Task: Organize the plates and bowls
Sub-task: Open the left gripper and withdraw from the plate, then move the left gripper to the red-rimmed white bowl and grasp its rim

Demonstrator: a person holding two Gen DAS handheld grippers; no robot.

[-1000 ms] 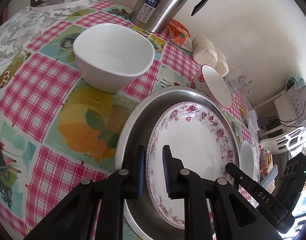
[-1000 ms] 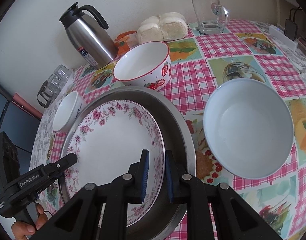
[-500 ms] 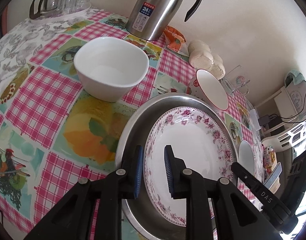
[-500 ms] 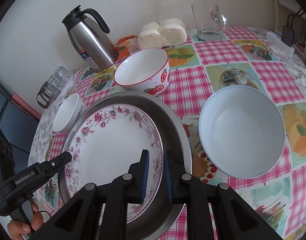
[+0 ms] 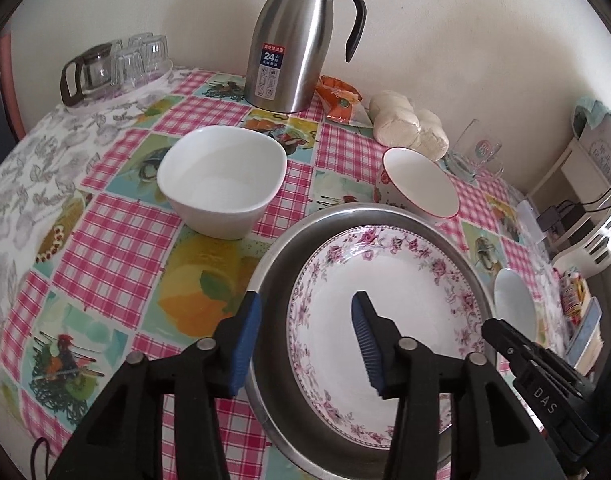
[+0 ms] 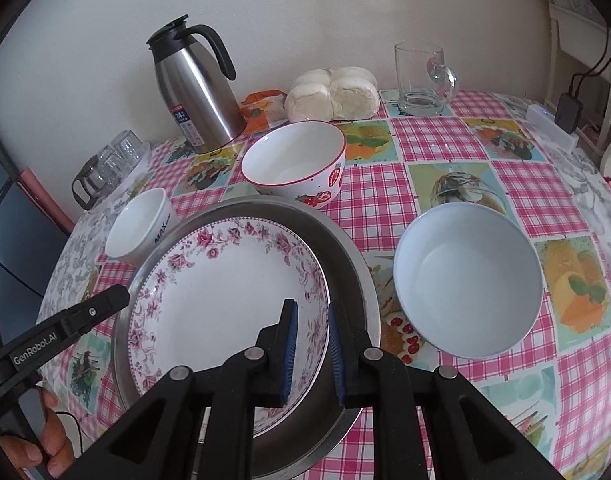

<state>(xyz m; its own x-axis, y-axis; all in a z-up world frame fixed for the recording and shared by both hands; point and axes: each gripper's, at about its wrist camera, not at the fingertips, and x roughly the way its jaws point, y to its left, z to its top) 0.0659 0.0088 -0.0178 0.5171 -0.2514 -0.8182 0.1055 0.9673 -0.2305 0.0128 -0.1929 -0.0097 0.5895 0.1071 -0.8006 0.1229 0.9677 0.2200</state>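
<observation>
I read one step done: the floral plate (image 6: pixel 225 292) lies in the steel pan (image 6: pixel 345 264) at lower centre, left jaws opening empty, right jaws narrow and empty, with three bowls loose on the table (image 6: pixel 445 148).

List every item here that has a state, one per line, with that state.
Floral plate: lying in the steel basin.
Strawberry bowl: upright, empty.
Pale blue bowl: upright, empty.
White square bowl: upright, empty.
Glass mug: upright, empty.
Thermos jug: lid closed.
Left gripper: opening, empty.
Right gripper: shut, empty.
</observation>
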